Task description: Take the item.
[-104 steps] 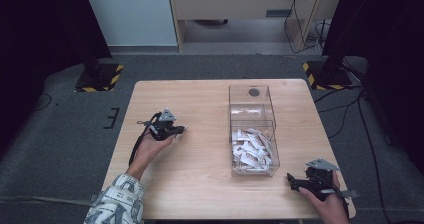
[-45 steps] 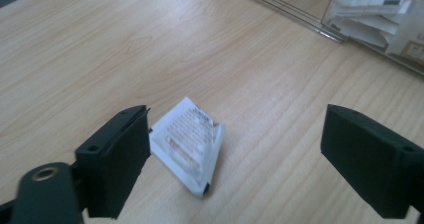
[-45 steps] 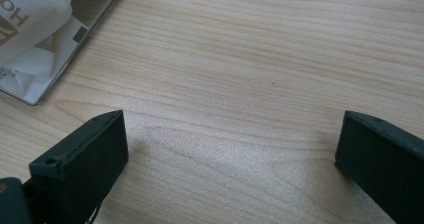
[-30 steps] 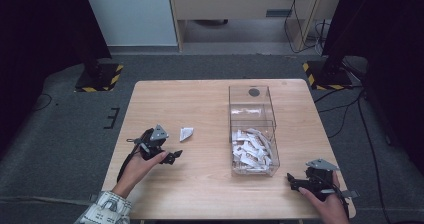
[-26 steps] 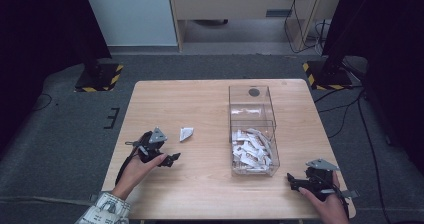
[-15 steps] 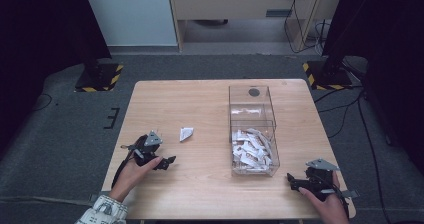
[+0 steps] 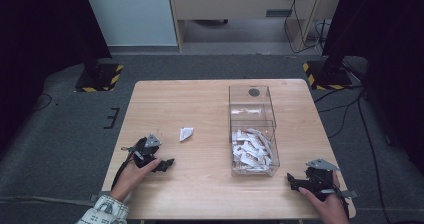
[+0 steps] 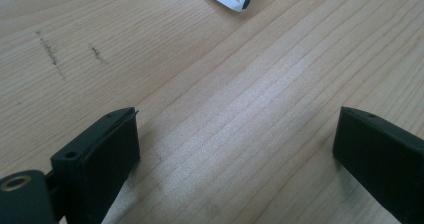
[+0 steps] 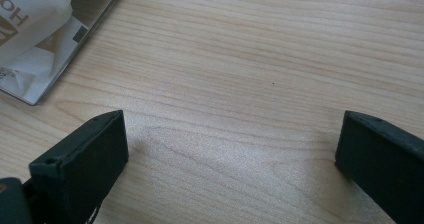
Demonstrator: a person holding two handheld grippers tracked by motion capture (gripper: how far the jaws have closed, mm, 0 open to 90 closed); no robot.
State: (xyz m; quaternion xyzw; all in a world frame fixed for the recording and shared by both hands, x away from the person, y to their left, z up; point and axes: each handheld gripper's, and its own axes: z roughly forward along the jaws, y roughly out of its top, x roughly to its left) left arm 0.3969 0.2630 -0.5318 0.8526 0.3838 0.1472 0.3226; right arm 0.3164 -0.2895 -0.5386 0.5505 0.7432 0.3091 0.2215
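Resting low over the tabletop (image 7: 200, 109), the left tool (image 7: 165, 164) gapes wide and empty, the white packet (image 7: 186, 133) lying loose just beyond; the right tool (image 7: 295, 182), equally spread, idles beside the clear bin (image 7: 252, 129) of packets.

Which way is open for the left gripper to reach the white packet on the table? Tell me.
Probably straight ahead: the left gripper is open, bare wood lies between it and the white packet.
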